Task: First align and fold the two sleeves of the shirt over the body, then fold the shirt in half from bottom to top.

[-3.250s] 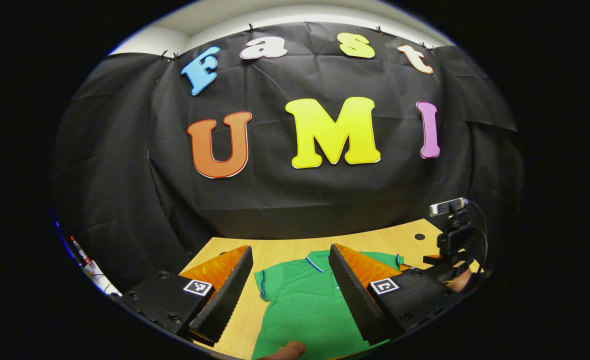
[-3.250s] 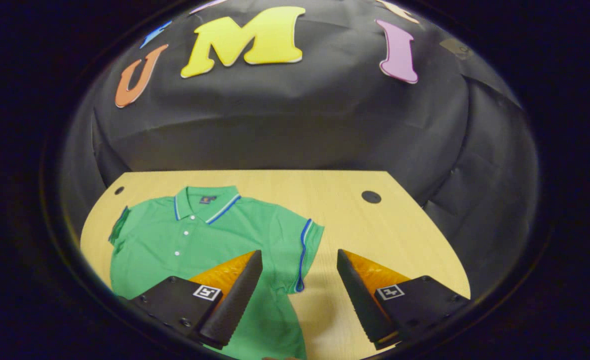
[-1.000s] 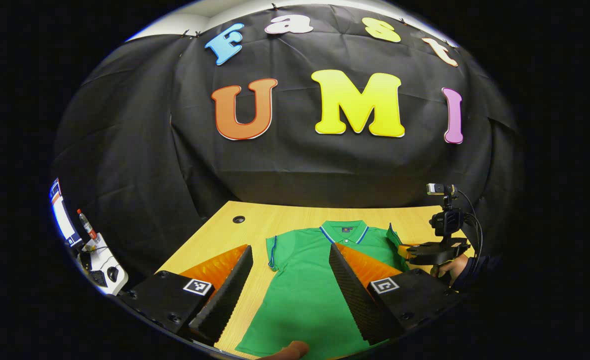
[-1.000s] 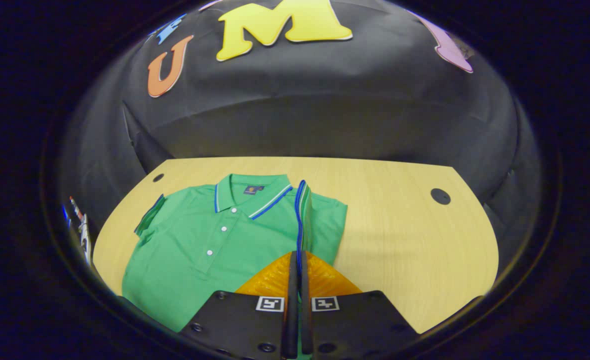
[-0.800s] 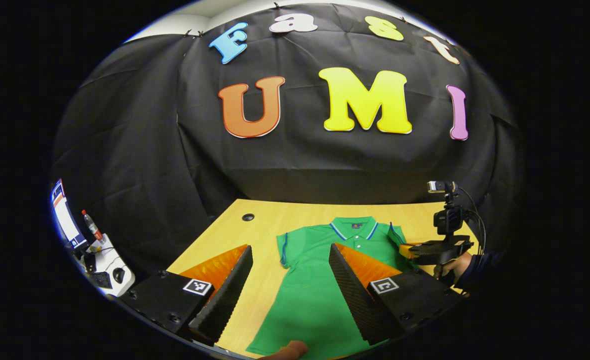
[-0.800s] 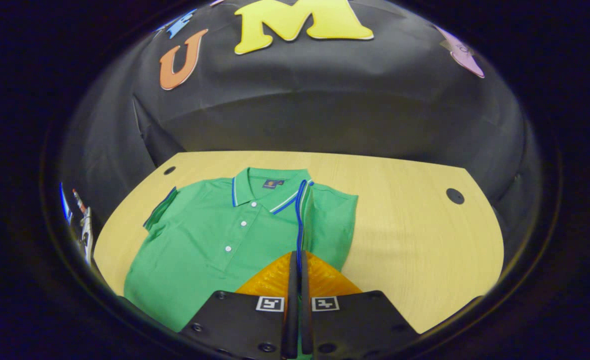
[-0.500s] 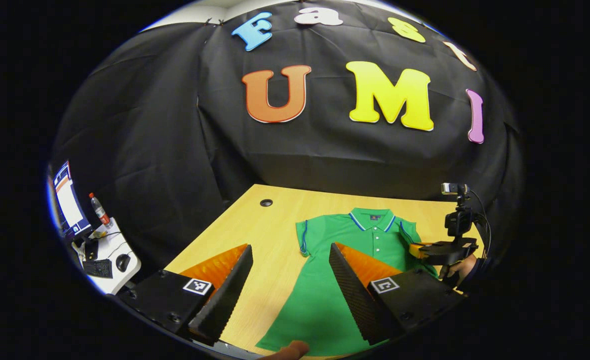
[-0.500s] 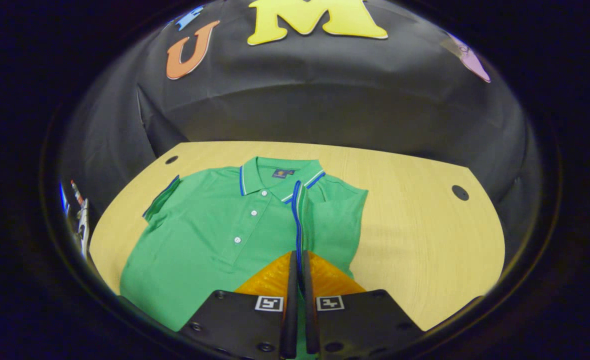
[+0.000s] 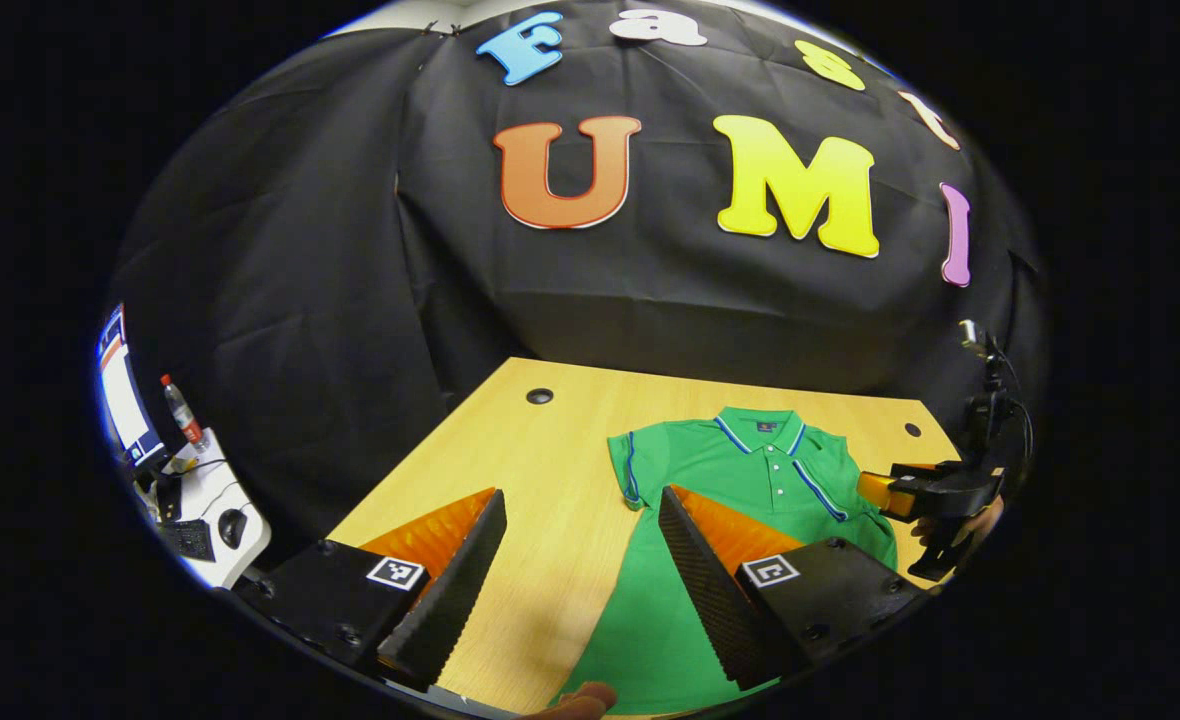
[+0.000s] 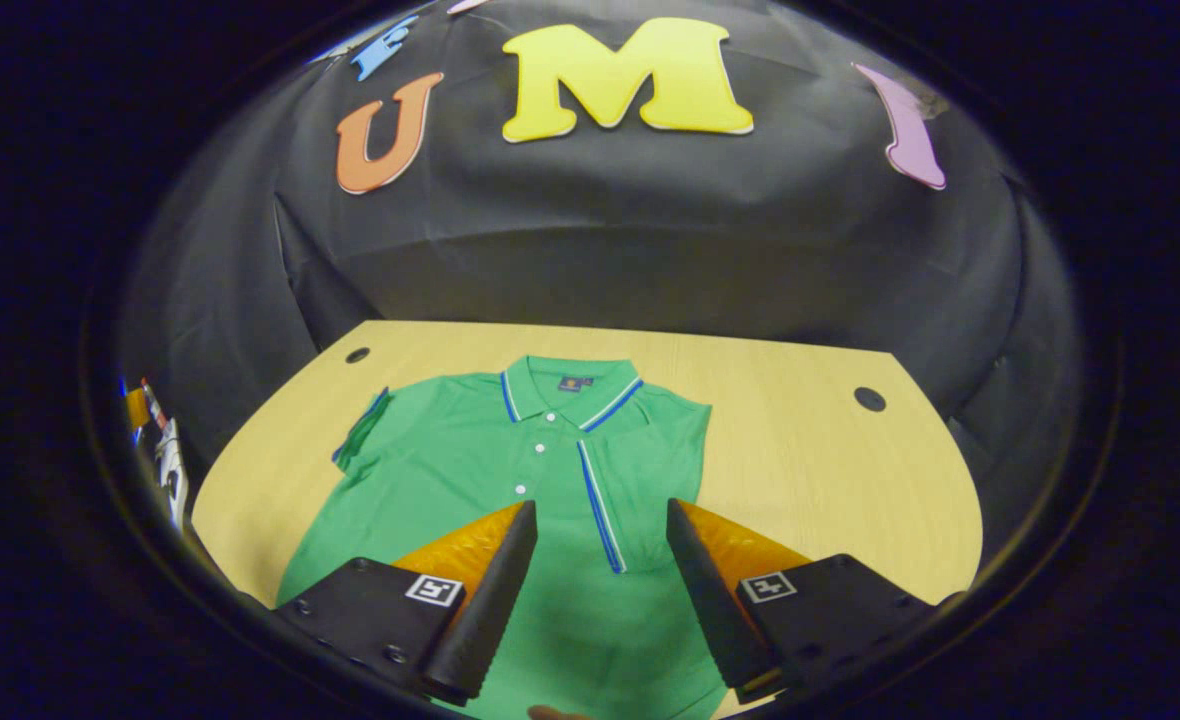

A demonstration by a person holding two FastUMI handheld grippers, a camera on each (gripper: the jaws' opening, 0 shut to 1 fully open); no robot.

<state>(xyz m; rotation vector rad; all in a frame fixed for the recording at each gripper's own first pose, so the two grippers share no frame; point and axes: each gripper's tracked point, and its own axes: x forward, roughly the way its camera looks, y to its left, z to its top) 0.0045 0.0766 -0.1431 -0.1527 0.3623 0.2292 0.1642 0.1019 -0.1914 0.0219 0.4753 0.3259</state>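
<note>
A green polo shirt with blue-striped collar lies flat, collar away from me, on the wooden table. Its right sleeve is folded onto the body, the blue-trimmed cuff running down the chest. The other sleeve still lies spread out at the side. My right gripper hovers open just above the folded cuff, holding nothing. In the left gripper view the shirt lies ahead to the right. My left gripper is open over bare table beside the shirt's left edge. The right gripper shows at the far right, held by a hand.
Round cable holes sit near the table's far corners. Off the table's left side stands a white desk with a bottle, a mouse and a screen. A fingertip shows at the bottom edge.
My right gripper carried the right sleeve over the body, then opened and let the cuff go; it now lies flat. My left gripper has shifted leftwards, staying open.
</note>
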